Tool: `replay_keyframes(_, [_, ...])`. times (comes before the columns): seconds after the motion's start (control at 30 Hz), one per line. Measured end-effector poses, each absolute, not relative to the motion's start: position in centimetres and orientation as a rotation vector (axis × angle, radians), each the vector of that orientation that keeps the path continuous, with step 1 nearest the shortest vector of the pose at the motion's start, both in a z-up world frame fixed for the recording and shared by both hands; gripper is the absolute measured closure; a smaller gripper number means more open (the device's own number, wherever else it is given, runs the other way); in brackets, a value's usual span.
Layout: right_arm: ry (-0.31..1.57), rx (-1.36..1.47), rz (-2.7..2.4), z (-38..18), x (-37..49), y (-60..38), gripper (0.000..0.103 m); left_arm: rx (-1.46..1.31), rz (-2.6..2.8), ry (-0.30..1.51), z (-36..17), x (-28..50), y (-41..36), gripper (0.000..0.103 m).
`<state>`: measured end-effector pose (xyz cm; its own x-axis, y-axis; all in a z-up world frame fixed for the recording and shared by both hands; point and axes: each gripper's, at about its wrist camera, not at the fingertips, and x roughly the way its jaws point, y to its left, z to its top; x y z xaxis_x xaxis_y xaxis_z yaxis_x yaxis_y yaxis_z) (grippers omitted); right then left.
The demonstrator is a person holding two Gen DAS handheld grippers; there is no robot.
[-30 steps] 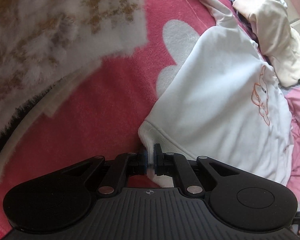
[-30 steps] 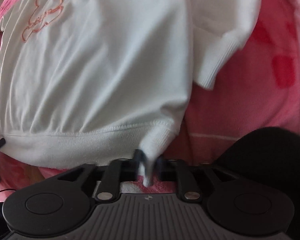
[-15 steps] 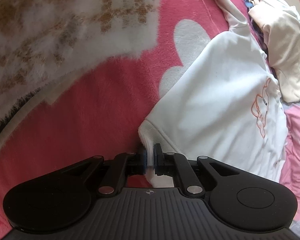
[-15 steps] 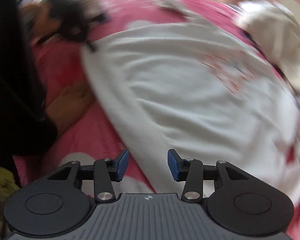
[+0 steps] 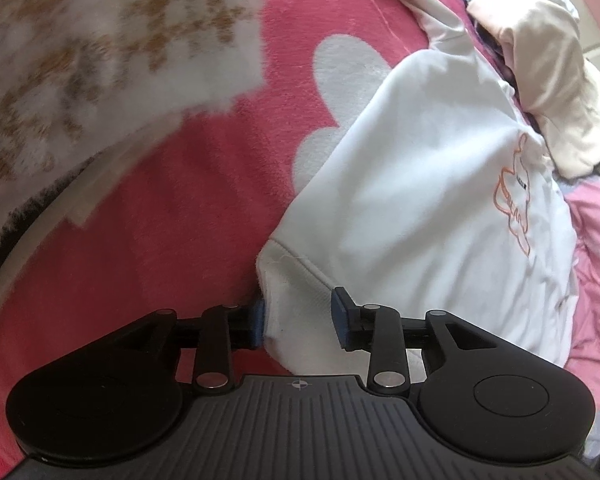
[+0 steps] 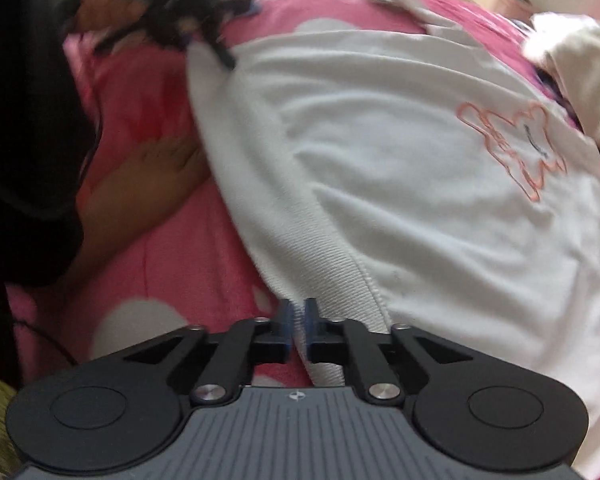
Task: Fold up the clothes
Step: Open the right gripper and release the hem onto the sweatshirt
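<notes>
A white sweatshirt point(image 5: 428, 184) is seen spread on a pink blanket point(image 5: 180, 208) printed with white flowers, its orange bear outline point(image 6: 516, 144) facing up, while two hand-held grippers work along its ribbed hem point(image 6: 312, 240). The left gripper point(image 5: 300, 320) is caught with its jaws opening: one hem corner lies between them, brushed by one blue pad point(image 5: 259, 322) and left clear by the other, so no grip is being kept. The right gripper point(image 6: 296, 328) is drawn nearly closed at the hem's other end (a thin sliver of white cloth appears to be pinched between the pads, though blur makes this hard to confirm). A bare hand point(image 6: 148, 176) is pressed flat on the blanket beside the hem. A fluffy checked garment point(image 5: 100, 48) and a heap of cream clothes point(image 5: 548, 80) are left lying farther off.

The sweatshirt is judged soft, light and limp; it can be expected to sag and crease wherever it is not supported. The thicker ribbed hem and cuffs are considered the firmest places for a hold, with both corners best lifted together so the body is kept flat.
</notes>
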<state>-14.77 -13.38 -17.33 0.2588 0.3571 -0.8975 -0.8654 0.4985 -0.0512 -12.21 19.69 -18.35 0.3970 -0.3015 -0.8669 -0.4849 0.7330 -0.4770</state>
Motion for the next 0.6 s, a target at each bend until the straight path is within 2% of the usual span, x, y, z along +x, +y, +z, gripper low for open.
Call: replay_keyframes(0.6, [1.041, -0.273, 0.793, -13.6, -9.9, -16.3, 0.101, -0.771, 0.155, 1.223, -18.0, -11.6, 19.7, 0.07])
